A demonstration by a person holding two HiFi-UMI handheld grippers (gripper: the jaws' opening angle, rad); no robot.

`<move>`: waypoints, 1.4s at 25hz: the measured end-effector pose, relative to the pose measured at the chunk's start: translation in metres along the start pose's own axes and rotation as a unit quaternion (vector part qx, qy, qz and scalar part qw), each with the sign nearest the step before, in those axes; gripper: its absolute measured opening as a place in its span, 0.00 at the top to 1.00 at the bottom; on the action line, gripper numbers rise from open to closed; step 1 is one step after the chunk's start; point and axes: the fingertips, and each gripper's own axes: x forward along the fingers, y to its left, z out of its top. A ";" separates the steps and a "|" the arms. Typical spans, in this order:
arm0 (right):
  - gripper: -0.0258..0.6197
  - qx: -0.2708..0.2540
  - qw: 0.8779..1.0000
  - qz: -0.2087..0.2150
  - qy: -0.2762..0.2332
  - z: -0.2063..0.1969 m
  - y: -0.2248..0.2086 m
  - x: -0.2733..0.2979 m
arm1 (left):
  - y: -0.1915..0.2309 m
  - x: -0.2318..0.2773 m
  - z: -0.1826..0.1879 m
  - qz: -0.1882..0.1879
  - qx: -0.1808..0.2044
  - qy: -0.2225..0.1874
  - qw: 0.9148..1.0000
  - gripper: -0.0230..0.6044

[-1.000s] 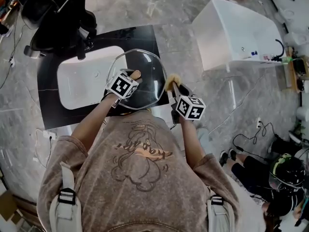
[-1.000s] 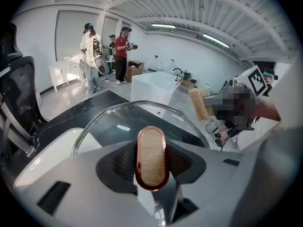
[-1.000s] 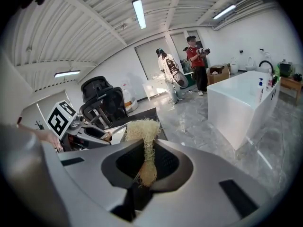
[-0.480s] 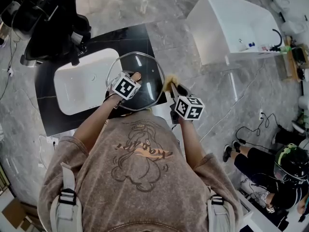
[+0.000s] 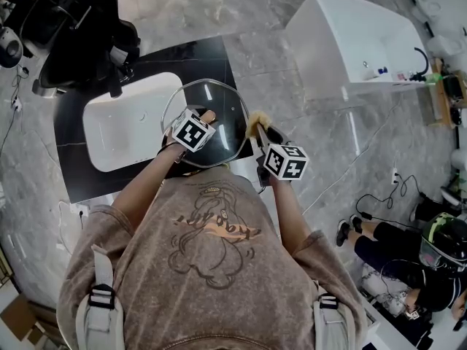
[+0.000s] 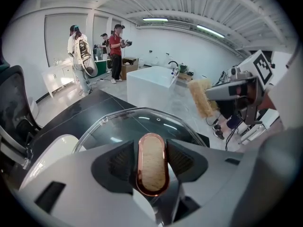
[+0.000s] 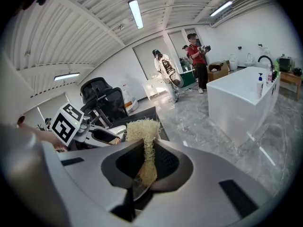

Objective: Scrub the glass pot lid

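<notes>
The lid knob (image 6: pixel 152 163) is clamped in the left hand-held gripper (image 5: pixel 204 117), jaws opening. A scrubber (image 7: pixel 142 129) is pinched in the right hand-held gripper (image 7: pixel 147 155).

Left gripper (image 6: pixel 151 162) opening round handle (image 5: pixel 207 114), right gripper (image 7: pixel 147 162) clamped

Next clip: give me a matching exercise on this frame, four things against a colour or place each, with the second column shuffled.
Things:
1 glass pot lid
2 scrub pad
3 basin
4 office chair

Descriptions:
A white, sunk in the black countertop
B pinched in the right gripper
C black, beyond the countertop's far left corner
D clear, with a copper-rimmed handle

Pairs: 1-D; 2-B; 3-A; 4-C
</notes>
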 end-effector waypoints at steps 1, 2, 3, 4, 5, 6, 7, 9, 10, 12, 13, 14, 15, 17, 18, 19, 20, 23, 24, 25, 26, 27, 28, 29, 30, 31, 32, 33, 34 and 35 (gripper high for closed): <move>0.88 -0.001 1.000 0.001 0.001 0.000 0.001 0.001 | 0.001 -0.001 0.002 0.001 -0.001 -0.004 1.000 0.62; 0.88 -0.002 1.000 0.002 0.001 -0.001 0.002 0.001 | 0.002 -0.002 0.004 0.002 0.000 -0.009 1.000 0.61; 0.88 -0.003 1.000 0.004 0.002 -0.001 0.002 0.002 | 0.002 -0.004 0.006 0.002 0.000 -0.013 1.000 0.61; 0.88 -0.003 1.000 0.005 0.002 -0.001 0.003 0.002 | 0.002 -0.006 0.008 0.001 0.000 -0.017 1.000 0.61; 0.88 -0.004 1.000 0.005 0.002 0.000 0.003 0.002 | 0.001 -0.008 0.010 -0.001 -0.002 -0.022 1.000 0.61; 0.88 -0.005 1.000 0.006 0.001 0.000 0.003 0.002 | 0.000 -0.011 0.013 -0.003 -0.004 -0.029 1.000 0.61; 0.88 -0.006 1.000 0.006 0.001 0.000 0.003 0.003 | 0.000 -0.014 0.017 -0.004 -0.007 -0.040 0.999 0.61; 0.88 -0.007 1.000 0.007 0.002 -0.001 0.004 0.004 | 0.003 -0.022 0.026 -0.006 -0.021 -0.075 0.997 0.65; 0.88 -0.007 1.000 0.008 0.002 -0.002 0.005 0.005 | 0.005 -0.027 0.031 -0.007 -0.036 -0.092 0.995 0.74; 0.88 -0.010 1.000 0.011 0.003 0.000 0.006 0.006 | 0.012 -0.036 0.037 -0.004 -0.073 -0.116 0.991 0.89; 0.88 -0.012 1.000 0.013 0.004 0.001 0.007 0.006 | 0.017 -0.039 0.038 0.000 -0.090 -0.122 0.988 0.92; 0.88 -0.014 1.000 0.015 0.005 0.002 0.007 0.007 | 0.021 -0.042 0.039 0.004 -0.102 -0.126 0.987 0.93; 0.88 -0.017 1.000 0.018 0.007 0.004 0.009 0.008 | 0.024 -0.045 0.040 0.007 -0.110 -0.130 0.985 0.94; 0.88 -0.023 0.999 0.026 0.008 0.007 0.015 0.009 | 0.028 -0.054 0.042 0.014 -0.116 -0.140 0.983 0.94; 0.88 -0.028 0.999 0.031 0.006 0.010 0.019 0.010 | 0.030 -0.061 0.043 0.019 -0.116 -0.148 0.982 0.94; 0.88 -0.035 0.999 0.036 0.002 0.014 0.026 0.009 | 0.032 -0.069 0.045 0.024 -0.115 -0.158 0.980 0.94; 0.88 -0.043 0.998 0.043 -0.003 0.019 0.033 0.008 | 0.033 -0.079 0.047 0.030 -0.115 -0.169 0.978 0.94; 0.88 -0.073 0.995 0.065 -0.027 0.040 0.055 -0.001 | 0.036 -0.114 0.053 0.047 -0.114 -0.213 0.969 0.94; 0.88 -0.083 0.993 0.073 -0.037 0.047 0.063 -0.005 | 0.036 -0.126 0.055 0.051 -0.113 -0.229 0.965 0.94; 0.88 -0.092 0.991 0.080 -0.047 0.053 0.071 -0.010 | 0.035 -0.138 0.055 0.054 -0.112 -0.246 0.961 0.94; 0.88 -0.102 0.989 0.087 -0.057 0.059 0.078 -0.015 | 0.034 -0.150 0.055 0.057 -0.112 -0.261 0.957 0.94; 0.88 -0.112 0.987 0.093 -0.067 0.065 0.086 -0.020 | 0.033 -0.161 0.054 0.060 -0.112 -0.276 0.953 0.94; 0.88 -0.123 0.984 0.099 -0.077 0.070 0.093 -0.026 | 0.031 -0.173 0.053 0.063 -0.111 -0.290 0.948 0.94; 0.88 -0.133 0.982 0.105 -0.087 0.076 0.100 -0.032 | 0.030 -0.185 0.053 0.068 -0.110 -0.305 0.943 0.94; 0.88 -0.144 0.978 0.110 -0.098 0.082 0.106 -0.038 | 0.028 -0.196 0.053 0.073 -0.110 -0.321 0.938 0.94; 0.88 -0.156 0.975 0.115 -0.109 0.088 0.112 -0.045 | 0.026 -0.206 0.053 0.078 -0.111 -0.338 0.931 0.94; 0.88 -0.167 0.971 0.120 -0.121 0.093 0.117 -0.051 | 0.025 -0.215 0.053 0.083 -0.112 -0.354 0.925 0.94; 0.88 -0.177 0.967 0.124 -0.133 0.097 0.121 -0.056 | 0.023 -0.223 0.053 0.089 -0.110 -0.369 0.918 0.94; 0.88 -0.185 0.964 0.129 -0.143 0.100 0.123 -0.061 | 0.021 -0.229 0.053 0.094 -0.106 -0.383 0.913 0.94; 0.88 -0.188 0.961 0.133 -0.150 0.102 0.125 -0.064 | 0.019 -0.233 0.054 0.099 -0.100 -0.392 0.909 0.94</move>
